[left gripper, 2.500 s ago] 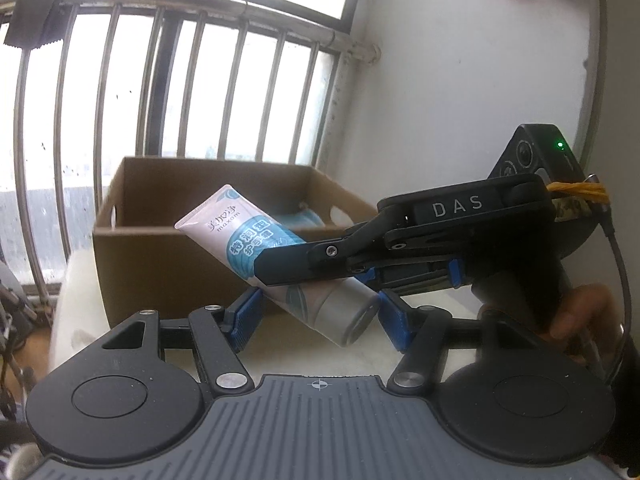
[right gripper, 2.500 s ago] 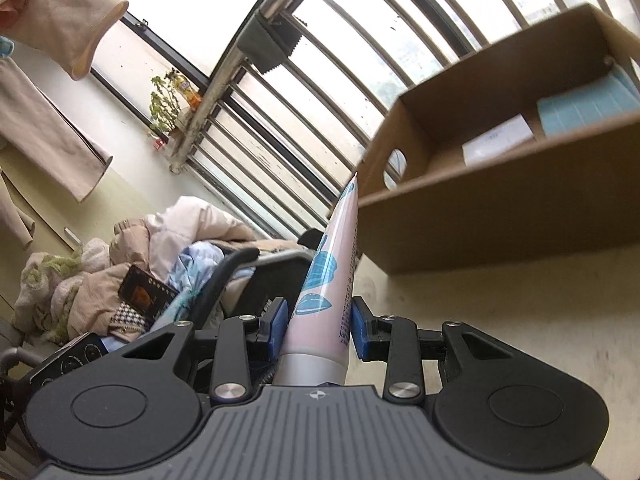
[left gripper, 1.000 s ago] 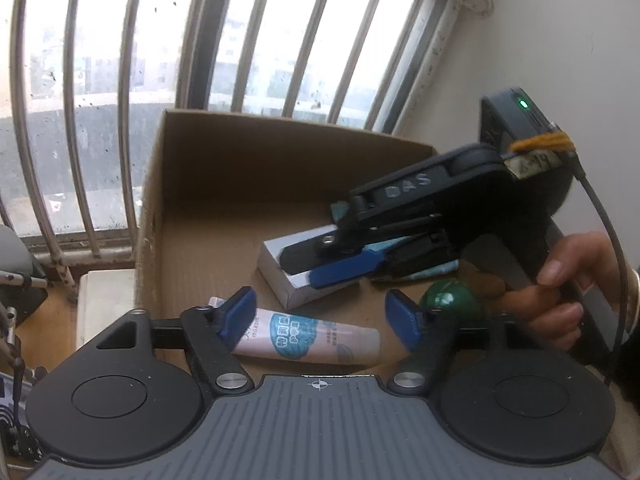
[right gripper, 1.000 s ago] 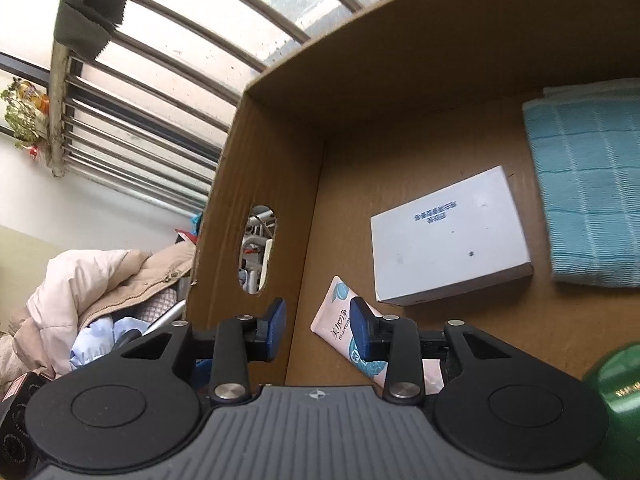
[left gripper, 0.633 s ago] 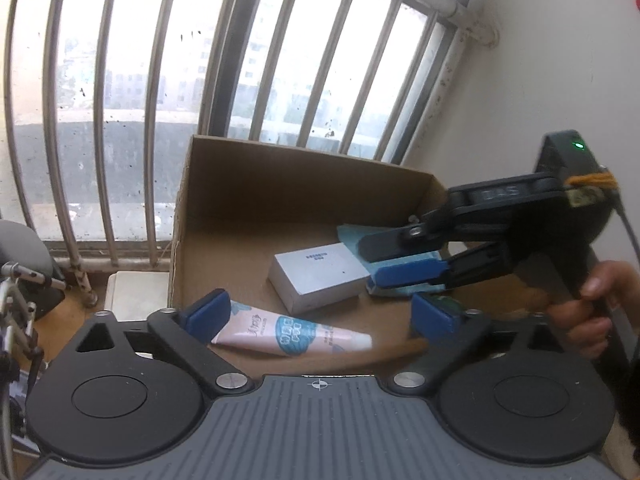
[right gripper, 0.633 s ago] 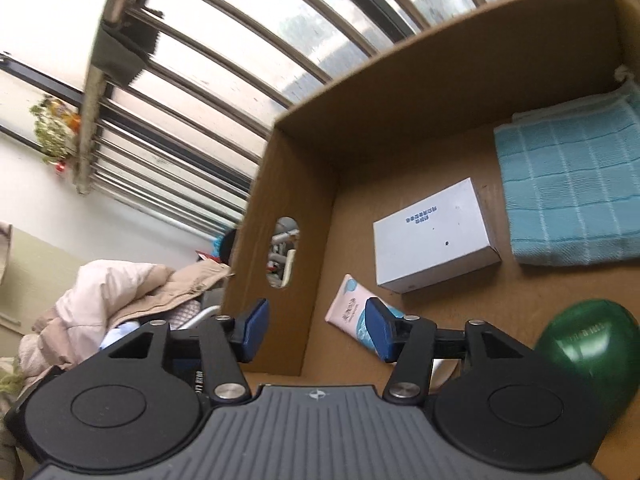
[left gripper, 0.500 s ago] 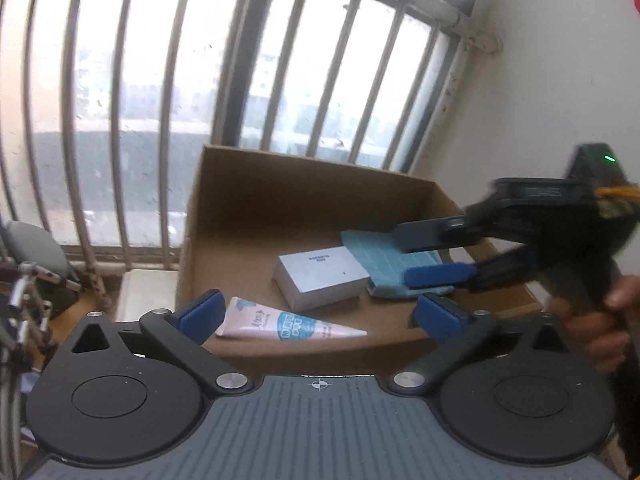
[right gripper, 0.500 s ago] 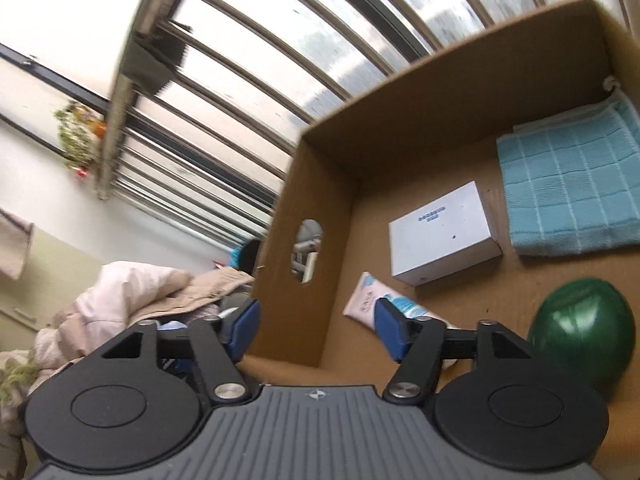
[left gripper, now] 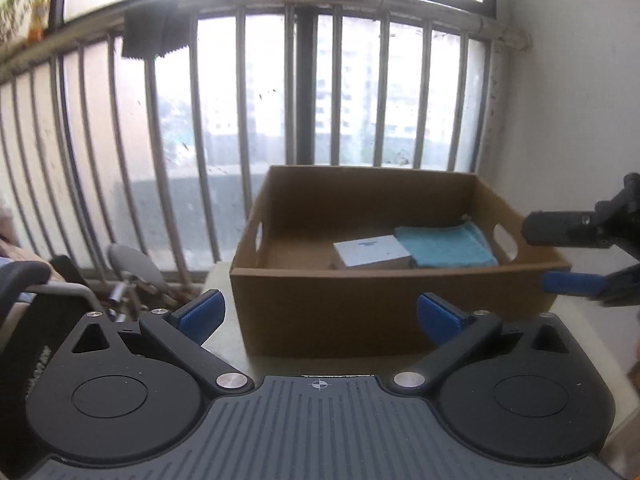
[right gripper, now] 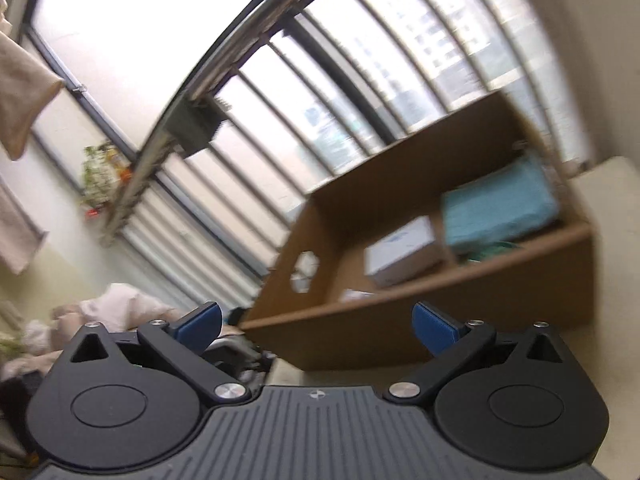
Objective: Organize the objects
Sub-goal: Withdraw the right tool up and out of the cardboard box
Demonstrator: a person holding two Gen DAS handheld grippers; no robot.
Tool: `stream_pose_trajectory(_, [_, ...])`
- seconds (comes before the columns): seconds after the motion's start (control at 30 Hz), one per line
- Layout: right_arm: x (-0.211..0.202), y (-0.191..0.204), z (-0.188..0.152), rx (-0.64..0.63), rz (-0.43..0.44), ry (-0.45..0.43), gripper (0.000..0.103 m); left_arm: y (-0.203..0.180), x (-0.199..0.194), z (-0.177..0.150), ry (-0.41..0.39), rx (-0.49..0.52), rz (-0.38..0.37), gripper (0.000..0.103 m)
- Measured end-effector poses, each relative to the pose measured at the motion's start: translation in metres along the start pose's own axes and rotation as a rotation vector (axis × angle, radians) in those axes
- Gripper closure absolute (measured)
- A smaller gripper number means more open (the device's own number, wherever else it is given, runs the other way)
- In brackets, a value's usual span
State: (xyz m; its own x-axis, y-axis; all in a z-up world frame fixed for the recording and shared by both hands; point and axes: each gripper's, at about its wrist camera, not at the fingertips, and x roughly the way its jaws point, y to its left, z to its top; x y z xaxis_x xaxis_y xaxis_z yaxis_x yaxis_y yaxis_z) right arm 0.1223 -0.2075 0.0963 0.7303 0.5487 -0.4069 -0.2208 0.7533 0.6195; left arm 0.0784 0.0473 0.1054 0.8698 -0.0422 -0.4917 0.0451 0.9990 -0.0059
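A deposit into the cardboard box (left gripper: pixel 328 312) appears finished, and both tools are held clear of it on the near side. The box, brown and open-topped with oval handle holes, sits on the pale bench (left gripper: pixel 224 280) by the barred window (left gripper: pixel 280 92). Inside, a folded teal cloth (left gripper: pixel 444 246), soft and ribbed, lies at the far right, touching a flat white carton (left gripper: pixel 370 252) to its left. The left gripper (left gripper: pixel 320 314) and right gripper (right gripper: pixel 318 320) have just been opening; their jaws are spread, with nothing between. Next, another loose item would probably be sought.
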Motion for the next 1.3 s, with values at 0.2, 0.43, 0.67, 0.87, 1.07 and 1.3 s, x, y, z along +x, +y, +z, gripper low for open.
stream_pose_trajectory(0.2, [-0.027,0.011,-0.019,-0.095,-0.209,-0.108,0.0,-0.012,-0.009,-0.009,-0.047,0.02,-0.054,0.0])
stream_pose_trajectory(0.43, [-0.038,0.034,-0.03,-0.265,-0.403,-0.199,0.0,-0.023,-0.006,-0.009,-0.086,0.059,-0.038,0.0])
stream_pose_trajectory(0.67, [-0.029,0.054,-0.045,-0.438,-0.568,-0.233,0.0,-0.012,0.012,-0.004,0.015,-0.017,-0.046,0.0])
stream_pose_trajectory(0.87, [-0.019,0.058,-0.049,-0.455,-0.624,-0.198,0.0,0.0,0.027,-0.007,0.106,-0.089,-0.071,0.0])
stream_pose_trajectory(1.07, [-0.017,0.055,-0.044,-0.404,-0.473,-0.133,0.0,0.002,0.029,-0.004,0.125,-0.104,-0.077,0.0])
stream_pose_trajectory(1.3, [-0.003,0.056,-0.04,-0.426,-0.475,-0.093,0.0,-0.003,0.035,0.001,0.143,-0.085,-0.096,0.0])
